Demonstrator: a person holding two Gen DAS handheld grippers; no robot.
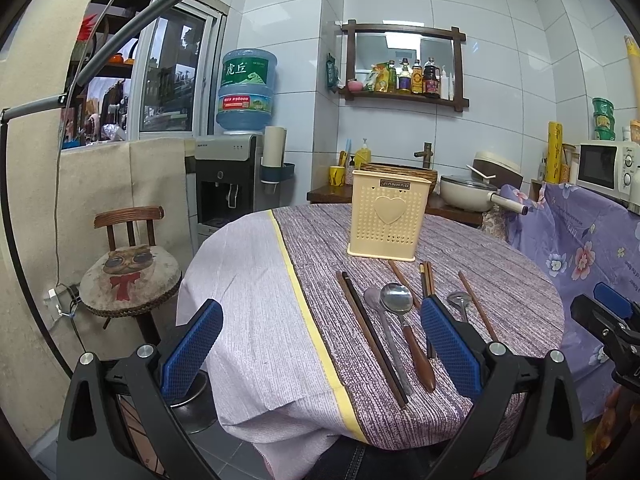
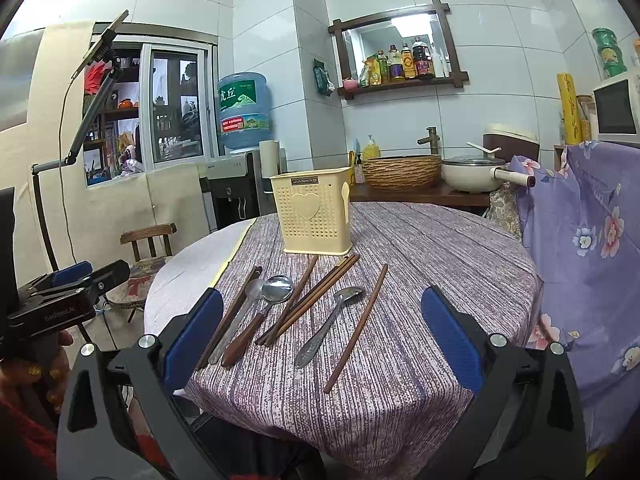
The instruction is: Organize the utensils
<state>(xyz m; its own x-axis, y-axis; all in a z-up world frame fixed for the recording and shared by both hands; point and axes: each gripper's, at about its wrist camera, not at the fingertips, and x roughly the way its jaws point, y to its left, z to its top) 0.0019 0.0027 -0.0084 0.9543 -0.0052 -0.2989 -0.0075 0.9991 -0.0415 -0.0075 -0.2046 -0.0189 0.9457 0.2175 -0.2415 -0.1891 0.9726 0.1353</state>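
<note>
Left gripper (image 1: 322,344) and right gripper (image 2: 322,332): jaws wide apart, holding nothing, above utensils (image 2: 280,312)

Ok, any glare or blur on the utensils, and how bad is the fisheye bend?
Left wrist view: metal spoon bowl shows a soft highlight, utensils sharp, tiled wall lines bow strongly near the edges. Right wrist view: even light, chopsticks crisp, faint shadows on the tablecloth, corners vignetted black.

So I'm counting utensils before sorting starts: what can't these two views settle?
- Inside of the cream holder: both views face its perforated wall, so contents stay unseen.
- Chopsticks: in the left wrist view, the left tongs' blue pad covers their lower ends.
- Steel spoon: same pad hides its handle there.
- Chopstick count: overlapping sticks, unclear.
</note>
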